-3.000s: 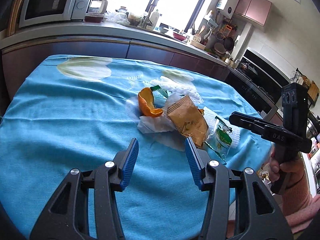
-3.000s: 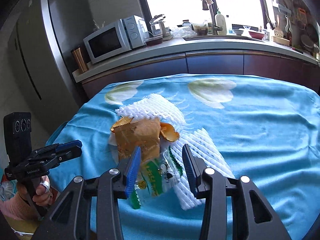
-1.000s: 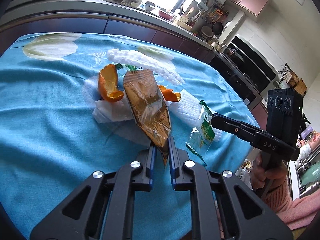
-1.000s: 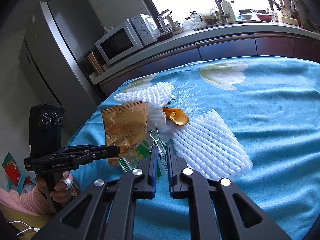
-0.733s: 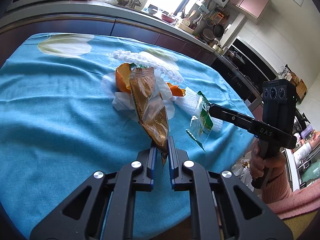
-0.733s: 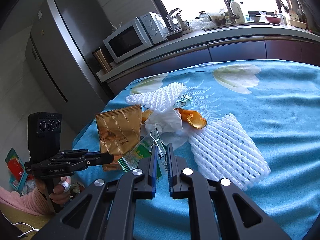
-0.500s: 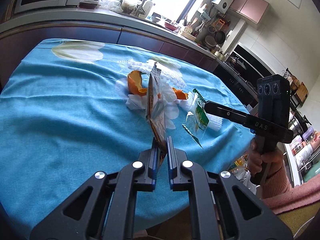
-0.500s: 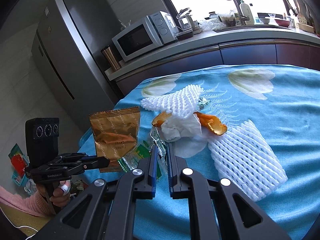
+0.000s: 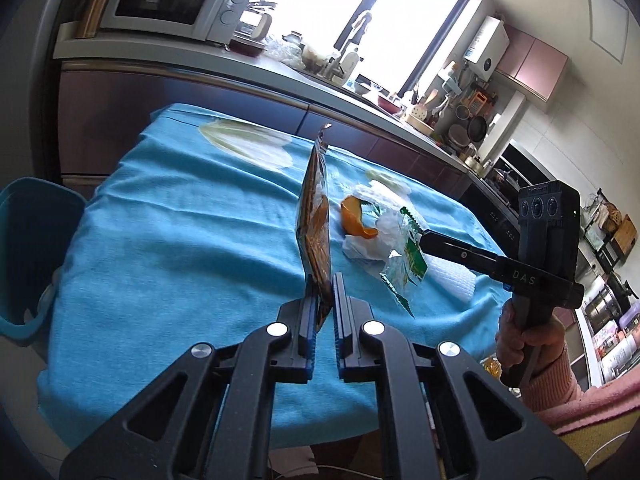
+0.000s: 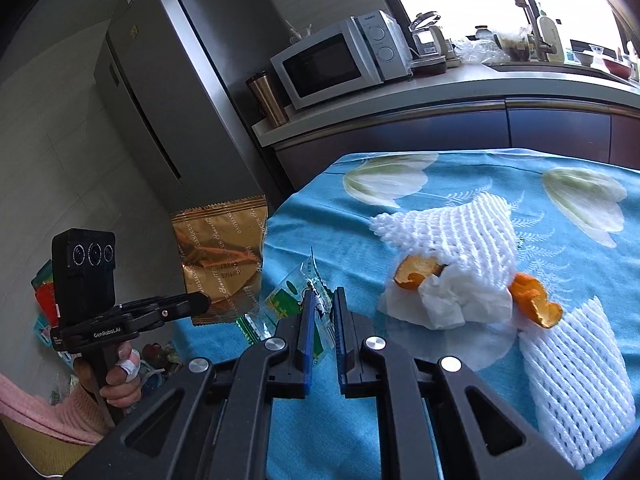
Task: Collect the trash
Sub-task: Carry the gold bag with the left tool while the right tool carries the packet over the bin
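**Two wrappers off the bench, one in each claw**

Left wrist view: the left claw (image 9: 323,280) is pinching the bottom edge of a gold snack packet (image 9: 314,216), which is standing edge-on above the blue-clothed bench (image 9: 168,240). To the right, the right claw (image 9: 420,236) is gripping a clear green-printed wrapper (image 9: 404,256) in the air. Orange peel (image 9: 356,220) and a white tissue (image 9: 362,246) are lying on the cloth behind.

Right wrist view: the right claw (image 10: 323,300) is clamping the green wrapper (image 10: 286,300). At left, the left claw (image 10: 206,302) is holding the gold packet (image 10: 222,256) up beyond the bench edge. White foam netting (image 10: 460,228) is resting near the peel (image 10: 536,300).
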### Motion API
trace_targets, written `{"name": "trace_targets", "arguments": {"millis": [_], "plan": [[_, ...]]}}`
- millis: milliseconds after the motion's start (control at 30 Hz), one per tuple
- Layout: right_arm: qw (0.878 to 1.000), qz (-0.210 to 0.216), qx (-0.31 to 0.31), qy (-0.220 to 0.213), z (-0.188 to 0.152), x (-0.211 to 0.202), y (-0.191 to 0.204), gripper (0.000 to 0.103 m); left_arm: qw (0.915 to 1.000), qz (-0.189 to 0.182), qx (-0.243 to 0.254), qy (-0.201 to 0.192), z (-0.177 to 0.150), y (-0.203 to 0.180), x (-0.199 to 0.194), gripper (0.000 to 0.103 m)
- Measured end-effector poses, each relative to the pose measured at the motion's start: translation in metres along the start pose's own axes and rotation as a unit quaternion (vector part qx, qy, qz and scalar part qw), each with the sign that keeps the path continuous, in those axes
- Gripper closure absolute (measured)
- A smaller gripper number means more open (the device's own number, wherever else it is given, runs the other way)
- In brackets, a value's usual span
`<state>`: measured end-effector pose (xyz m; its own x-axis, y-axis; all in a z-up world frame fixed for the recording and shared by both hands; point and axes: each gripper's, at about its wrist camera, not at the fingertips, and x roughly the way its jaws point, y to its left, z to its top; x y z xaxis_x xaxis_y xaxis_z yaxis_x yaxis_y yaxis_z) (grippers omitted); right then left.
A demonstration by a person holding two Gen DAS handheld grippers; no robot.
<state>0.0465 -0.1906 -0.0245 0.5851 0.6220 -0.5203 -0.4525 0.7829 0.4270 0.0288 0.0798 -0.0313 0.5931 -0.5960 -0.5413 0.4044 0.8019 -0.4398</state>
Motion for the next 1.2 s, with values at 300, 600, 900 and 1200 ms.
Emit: {"name": "trace_targets", "arguments": {"millis": [300, 600, 900, 1200], "plan": [[0.999, 0.035, -0.035, 0.020, 0.022, 0.043, 0.037, 0.095, 0.9961, 0.065, -0.031, -0.051, 0.008, 0.048, -0.056, 0.095], [0.992, 0.082, -0.076, 0.052, 0.048, 0.102, 0.077, 0.095, 0.9822, 0.142, -0.082, -0.092, 0.009, 0.109, -0.107, 0.095], [0.987, 0.107, -0.086, 0.085, 0.064, 0.160, 0.110, 0.095, 0.9686, 0.198, -0.125, -0.084, 0.002, 0.170, -0.122, 0.095], [0.986, 0.097, -0.084, 0.106, 0.074, 0.209, 0.133, 0.095, 0.9619, 0.222, -0.145, -0.069, -0.004, 0.197, -0.118, 0.095]]}}
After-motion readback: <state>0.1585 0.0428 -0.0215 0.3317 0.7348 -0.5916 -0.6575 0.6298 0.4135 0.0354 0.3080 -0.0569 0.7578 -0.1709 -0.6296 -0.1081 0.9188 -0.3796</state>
